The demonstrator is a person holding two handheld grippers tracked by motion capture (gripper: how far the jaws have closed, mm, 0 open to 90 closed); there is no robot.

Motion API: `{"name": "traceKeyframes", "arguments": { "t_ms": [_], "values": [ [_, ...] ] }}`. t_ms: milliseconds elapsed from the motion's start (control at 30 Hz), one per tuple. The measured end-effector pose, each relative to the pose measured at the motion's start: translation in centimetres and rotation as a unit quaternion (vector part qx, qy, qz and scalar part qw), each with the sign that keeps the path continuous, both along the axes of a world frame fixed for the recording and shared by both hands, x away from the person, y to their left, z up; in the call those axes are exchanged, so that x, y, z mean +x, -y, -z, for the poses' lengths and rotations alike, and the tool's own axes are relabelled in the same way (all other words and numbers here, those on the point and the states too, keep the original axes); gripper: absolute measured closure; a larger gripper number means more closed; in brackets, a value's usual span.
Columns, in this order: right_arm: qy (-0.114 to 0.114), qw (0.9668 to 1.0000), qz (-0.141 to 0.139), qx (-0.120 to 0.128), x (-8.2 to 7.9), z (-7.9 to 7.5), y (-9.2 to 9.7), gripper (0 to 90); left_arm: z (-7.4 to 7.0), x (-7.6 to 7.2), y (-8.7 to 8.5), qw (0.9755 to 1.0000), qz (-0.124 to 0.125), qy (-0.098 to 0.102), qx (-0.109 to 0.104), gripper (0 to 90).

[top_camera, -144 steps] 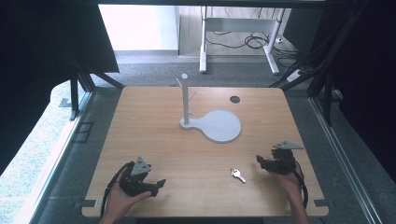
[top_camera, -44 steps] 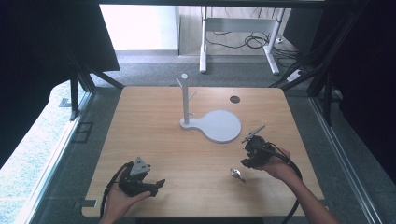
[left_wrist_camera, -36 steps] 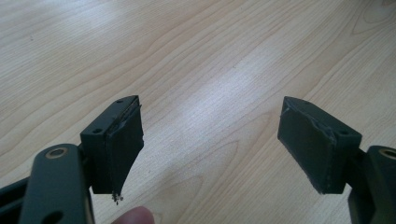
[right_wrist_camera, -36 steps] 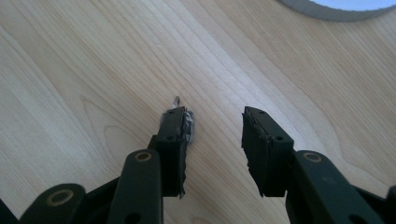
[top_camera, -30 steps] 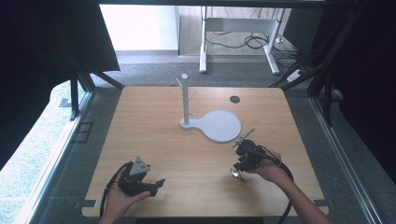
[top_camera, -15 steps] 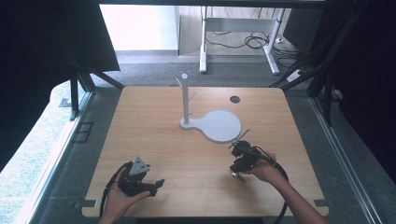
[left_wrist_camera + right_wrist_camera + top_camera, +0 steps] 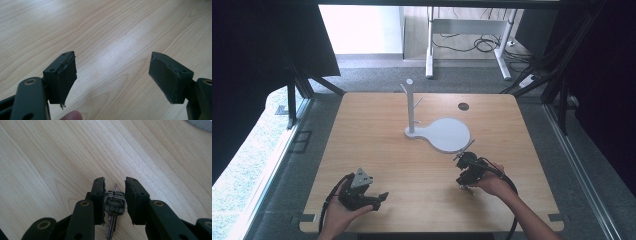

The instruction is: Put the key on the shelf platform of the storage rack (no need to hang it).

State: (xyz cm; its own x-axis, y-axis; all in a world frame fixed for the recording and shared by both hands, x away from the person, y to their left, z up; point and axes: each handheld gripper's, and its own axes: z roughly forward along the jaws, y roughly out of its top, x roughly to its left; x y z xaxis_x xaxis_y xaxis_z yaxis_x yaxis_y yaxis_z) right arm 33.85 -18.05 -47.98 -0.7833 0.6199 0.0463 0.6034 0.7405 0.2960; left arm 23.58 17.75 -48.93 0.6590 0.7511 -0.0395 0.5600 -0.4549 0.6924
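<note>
The right hand-held gripper [image 7: 114, 195] has just been closing its jaws around a small metal key [image 7: 113, 210] lying flat on the table [image 7: 377, 130]; a gap shows on one side, so it isn't yet clamped. The key looks light, stiff and slippery, best pinched across its flat head. The left hand-held gripper [image 7: 112, 75] rests released, nothing between its jaws. The wood is smooth and pale.

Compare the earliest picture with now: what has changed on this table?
The right gripper came in from the table's right edge to the key; its jaws have just been closing around it, the far pad not yet touching. The left gripper, open, and the white stand stayed put.
</note>
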Motion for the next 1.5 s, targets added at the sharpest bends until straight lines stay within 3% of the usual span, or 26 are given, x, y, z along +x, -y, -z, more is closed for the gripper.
{"name": "traceKeyframes", "arguments": {
  "t_ms": [567, 833, 1100, 1500],
  "values": [
    [-0.020, 0.9997, 0.004, -0.017, 0.8, 1.5, -0.6, 75.6, 0.0, 0.0, 0.0, 1.0000, 0.001, 0.000, 0.001, 22.5],
    [-0.026, 0.9994, 0.007, -0.021, 0.8, 1.7, -0.6, 78.3, -0.1, 0.0, 0.0, 1.0000, 0.002, 0.000, 0.001, 22.5],
    [-0.035, 0.9991, 0.005, -0.021, 0.9, 1.8, -0.8, 87.8, 0.0, 0.0, 0.0, 1.0000, 0.002, 0.000, 0.001, 22.5],
    [-0.048, 0.9985, 0.004, -0.027, 0.8, 1.7, -0.8, 89.3, 0.0, 0.0, -0.1, 1.0000, 0.000, 0.000, 0.000, 22.5]
  ]
}}
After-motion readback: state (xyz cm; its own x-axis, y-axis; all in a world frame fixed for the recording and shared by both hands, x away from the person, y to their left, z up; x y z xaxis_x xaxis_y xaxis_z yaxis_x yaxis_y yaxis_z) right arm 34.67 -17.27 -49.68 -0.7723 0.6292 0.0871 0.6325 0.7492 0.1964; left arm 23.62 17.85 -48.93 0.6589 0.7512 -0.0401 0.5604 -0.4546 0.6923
